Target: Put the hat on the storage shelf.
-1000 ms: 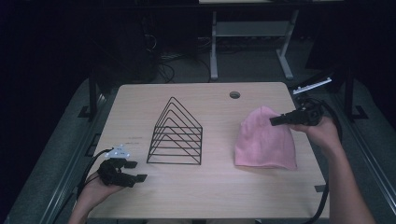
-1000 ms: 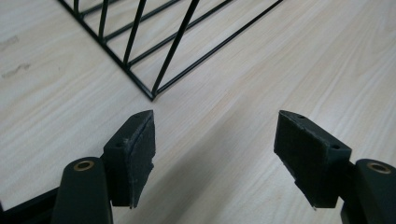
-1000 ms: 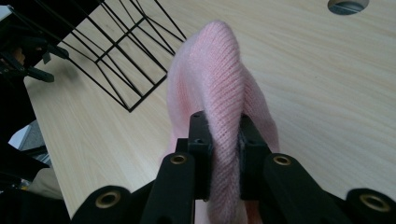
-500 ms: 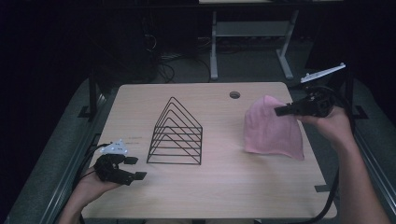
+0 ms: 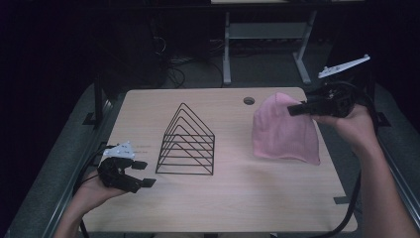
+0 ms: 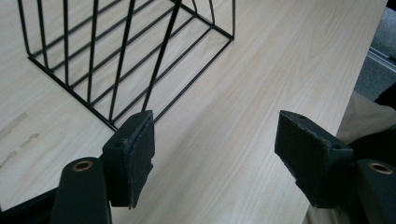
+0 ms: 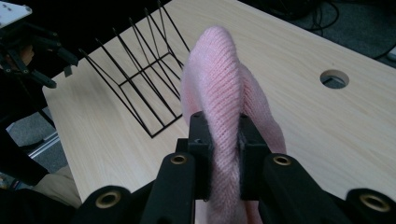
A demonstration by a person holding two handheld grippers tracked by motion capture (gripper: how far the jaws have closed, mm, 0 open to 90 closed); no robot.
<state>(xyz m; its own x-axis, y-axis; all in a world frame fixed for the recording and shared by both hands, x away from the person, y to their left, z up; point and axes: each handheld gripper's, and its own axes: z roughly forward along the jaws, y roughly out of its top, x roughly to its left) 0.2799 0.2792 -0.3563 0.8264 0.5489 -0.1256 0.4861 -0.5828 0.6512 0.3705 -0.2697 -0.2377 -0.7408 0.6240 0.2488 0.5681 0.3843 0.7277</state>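
Note:
A pink knitted hat (image 5: 283,131) hangs above the right side of the wooden table (image 5: 233,198), pinched at its upper right edge by my right gripper (image 5: 293,110). In the right gripper view both pads squeeze a fold of the pink hat (image 7: 219,102). My left gripper (image 5: 143,173) hovers open over the table's near left corner, pointing right, with nothing between its fingers. Its view shows the wide gap between the pads (image 6: 135,154) over bare wood. A black wire rack (image 5: 187,144) of nested triangles stands at the table's middle, just beyond the left gripper; the wire rack (image 6: 121,56) fills the upper left there.
A round cable hole (image 5: 249,101) sits near the table's far edge. A strip of dark tape (image 5: 340,200) marks the near right corner. Beyond the table stand a desk frame (image 5: 228,44) and cables on the dark floor.
My right gripper has risen and lifted the pink hat off the table, so it now hangs. My left gripper has also risen a little, still open.

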